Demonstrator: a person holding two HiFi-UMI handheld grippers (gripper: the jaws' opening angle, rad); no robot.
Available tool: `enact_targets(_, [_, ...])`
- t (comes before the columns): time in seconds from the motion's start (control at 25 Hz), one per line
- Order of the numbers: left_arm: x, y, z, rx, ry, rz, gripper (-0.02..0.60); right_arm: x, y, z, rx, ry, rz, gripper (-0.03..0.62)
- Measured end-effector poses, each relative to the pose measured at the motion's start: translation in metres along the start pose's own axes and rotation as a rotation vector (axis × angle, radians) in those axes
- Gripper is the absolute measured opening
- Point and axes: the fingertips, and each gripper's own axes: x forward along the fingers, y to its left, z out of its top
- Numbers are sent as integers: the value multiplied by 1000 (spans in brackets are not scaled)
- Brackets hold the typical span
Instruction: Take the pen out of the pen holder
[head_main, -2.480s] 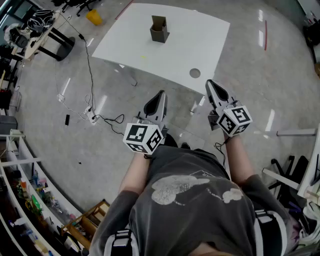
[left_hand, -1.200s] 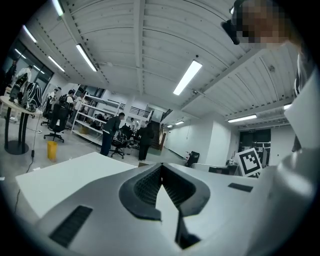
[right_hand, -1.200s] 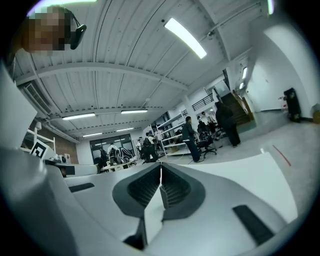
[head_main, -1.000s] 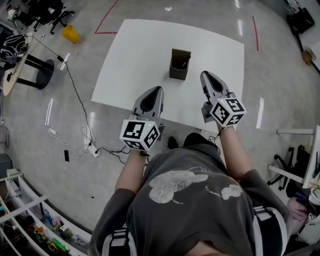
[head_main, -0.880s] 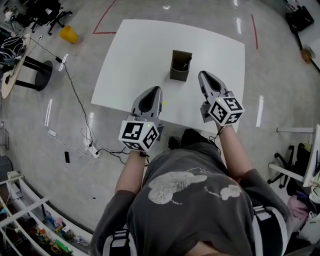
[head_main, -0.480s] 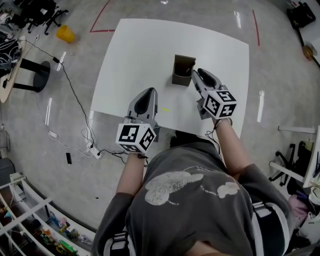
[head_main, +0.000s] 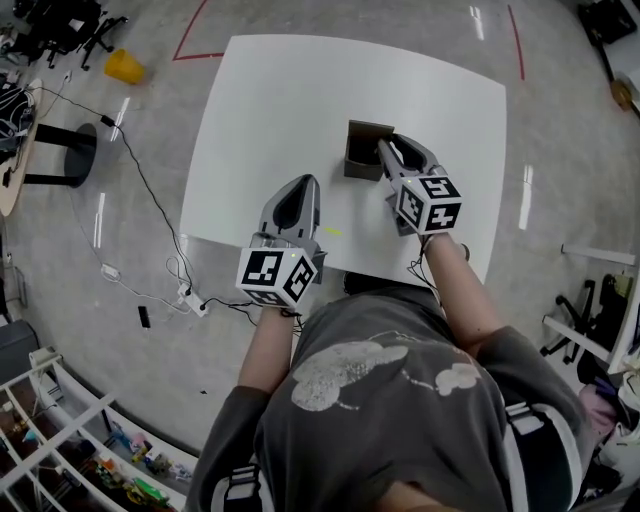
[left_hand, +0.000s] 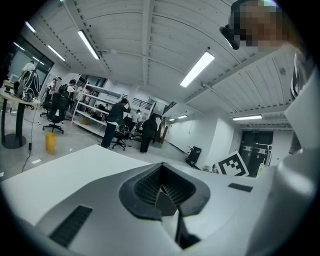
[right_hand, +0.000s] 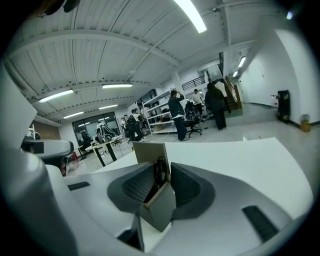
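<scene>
White desk (head_main: 280, 110) on a glossy grey workshop floor, seen from steeply above; shelving, chairs and several standing people far behind in the gripper views.

Pen holder (head_main: 360, 150) upright on the desk, right of the middle, well clear of every edge. Looks like a small, tall, square brown box, apparently cardboard, open at the top, with thin flat walls and one back wall rising higher than the rest. In the right gripper view, turned with one corner (right_hand: 159, 205) toward the camera. Probably light and easy to tip or slide if knocked.

Pen (right_hand: 160, 172) inside the holder: slim and dark, upright against the taller back wall, with only its upper part showing above the rim. Not to be made out from the head view.

Right gripper (head_main: 384, 150) reaching forward from the near right edge, tips at the holder's right side. Jaws apart, one ribbed pad (right_hand: 137, 185) on each side of the holder's near corner, nothing pinched. Probably lined up this way to bring the tips to the pen; judged to be the approach, the grasp not yet made.

Left gripper (head_main: 303, 188) low over the desk near its near edge, left of the holder and well apart from it. Jaws together, pads (left_hand: 150, 187) meeting with nothing between them. Probably parked there as a spare hand, close enough to steady the holder if it starts to lift with the pen.
</scene>
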Motion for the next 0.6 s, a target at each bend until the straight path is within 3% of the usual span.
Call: enact_targets(0.6, [0, -3, 2, 13, -9, 9, 8, -2, -5, -4, 32, 6, -34, 83])
